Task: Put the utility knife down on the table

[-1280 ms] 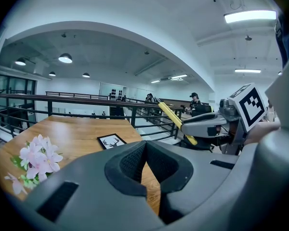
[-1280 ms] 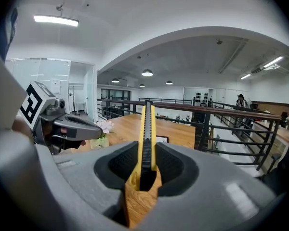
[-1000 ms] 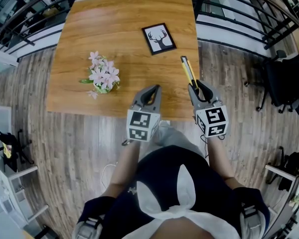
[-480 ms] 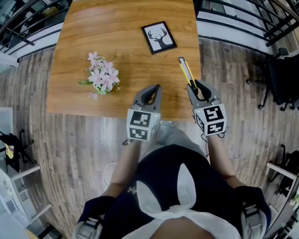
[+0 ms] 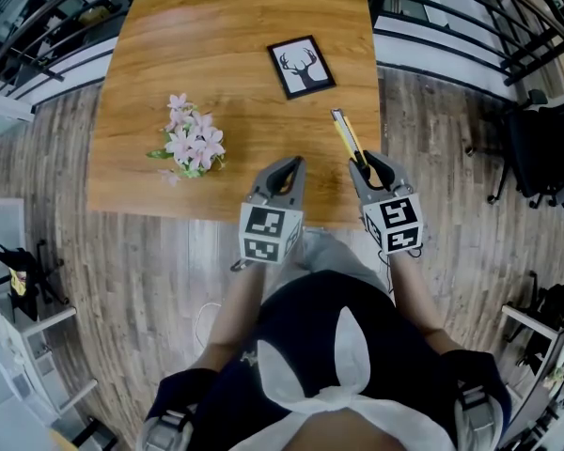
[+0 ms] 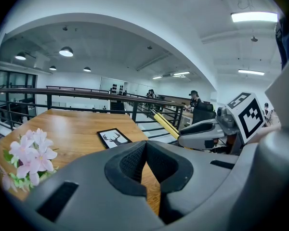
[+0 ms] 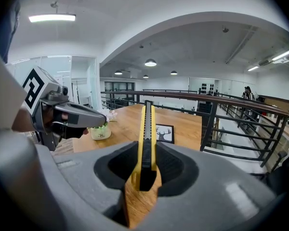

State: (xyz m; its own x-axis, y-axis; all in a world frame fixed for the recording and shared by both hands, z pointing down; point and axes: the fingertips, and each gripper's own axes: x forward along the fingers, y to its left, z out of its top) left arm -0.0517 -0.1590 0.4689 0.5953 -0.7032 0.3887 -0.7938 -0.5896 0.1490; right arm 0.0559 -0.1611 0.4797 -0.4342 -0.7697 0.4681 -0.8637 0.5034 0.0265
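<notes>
Sinking slightly, the right gripper (image 5: 365, 165) pinches the slim yellow-and-black utility knife (image 5: 346, 137), its tip pointing to 11 o'clock over the wooden table's (image 5: 216, 45) near edge. At its 9 o'clock the left gripper (image 5: 286, 170) has jaws pressed together; nothing sits between them.

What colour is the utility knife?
The utility knife is yellow with a black centre strip, clearest in the right gripper view.

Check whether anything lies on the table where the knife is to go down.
Nothing visible does. The knife, clamped in the right gripper, hangs over bare table near its right edge. The frame lies farther back and the flowers well to the left.
</notes>
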